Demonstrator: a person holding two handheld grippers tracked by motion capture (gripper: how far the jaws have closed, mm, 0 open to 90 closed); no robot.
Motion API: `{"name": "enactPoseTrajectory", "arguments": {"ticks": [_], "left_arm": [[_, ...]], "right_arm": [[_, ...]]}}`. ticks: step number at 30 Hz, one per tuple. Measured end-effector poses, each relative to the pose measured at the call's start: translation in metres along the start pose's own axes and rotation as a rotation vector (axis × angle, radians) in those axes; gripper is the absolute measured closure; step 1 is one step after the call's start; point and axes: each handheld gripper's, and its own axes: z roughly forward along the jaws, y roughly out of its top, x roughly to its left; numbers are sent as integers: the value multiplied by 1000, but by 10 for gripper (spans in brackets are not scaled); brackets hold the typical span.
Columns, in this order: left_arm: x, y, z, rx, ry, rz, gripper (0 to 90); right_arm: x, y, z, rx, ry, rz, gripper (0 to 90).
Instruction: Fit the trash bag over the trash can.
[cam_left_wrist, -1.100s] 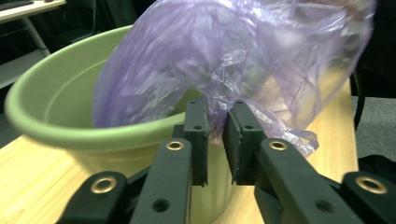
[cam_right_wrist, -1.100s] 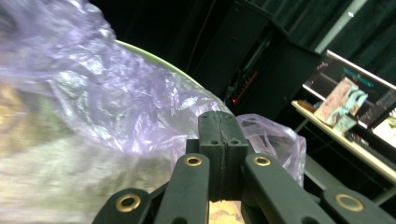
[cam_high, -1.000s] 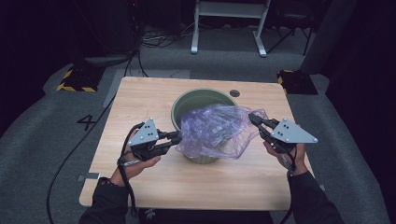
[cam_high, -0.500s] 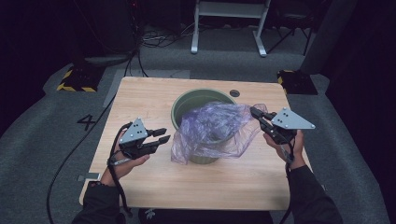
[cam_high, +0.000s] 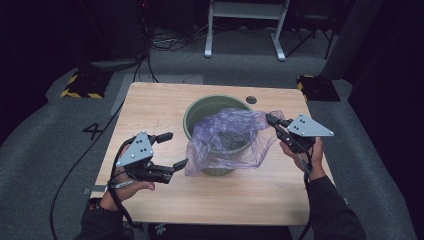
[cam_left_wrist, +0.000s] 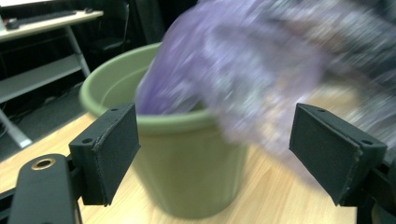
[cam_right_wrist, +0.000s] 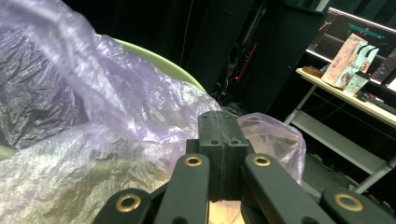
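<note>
Lining the bucket (cam_high: 212, 107) with the bag (cam_high: 227, 140).
Our left gripper (cam_high: 170, 150) has just opened, empty; right gripper (cam_high: 272, 121) pinches the bag edge.

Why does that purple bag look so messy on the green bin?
The purple bag isn't fitted: it spills over the green bin's near rim onto the table. The right gripper pinches one edge; the left gripper is open, holding nothing.

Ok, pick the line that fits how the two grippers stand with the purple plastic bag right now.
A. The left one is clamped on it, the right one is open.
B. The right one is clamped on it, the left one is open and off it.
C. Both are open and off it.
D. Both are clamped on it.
B: the right gripper is shut on the purple plastic bag, while the left gripper stands open beside it.
</note>
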Motion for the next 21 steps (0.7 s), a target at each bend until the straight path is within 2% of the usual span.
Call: {"name": "enactPoseTrajectory", "arguments": {"ticks": [1,3,8,9,10,11,14,16,18,21], "left_arm": [[-3,4,1,-9,-3,0,154],[-9,11,1,-27,-40,8,153],[-27,21,10,4,-57,65,153],[-29,21,13,14,-43,75,154],[-30,22,18,38,7,79,154],[-29,22,20,48,27,78,154],[-20,22,27,52,69,29,162],[-13,23,30,57,93,25,239],[-6,23,32,64,139,13,328],[8,21,33,58,139,-17,487]], "right_arm": [[0,0,0,6,-2,-3,900],[1,1,1,12,-5,-8,900],[-1,1,0,25,-12,1,900],[-1,1,0,26,-11,2,900],[-1,1,0,27,-9,0,900],[-2,1,0,28,-11,-1,900],[-2,1,0,29,-5,5,900],[-2,2,0,28,-2,4,900],[-2,2,1,30,2,2,900],[-2,3,3,34,9,-4,900]]}}
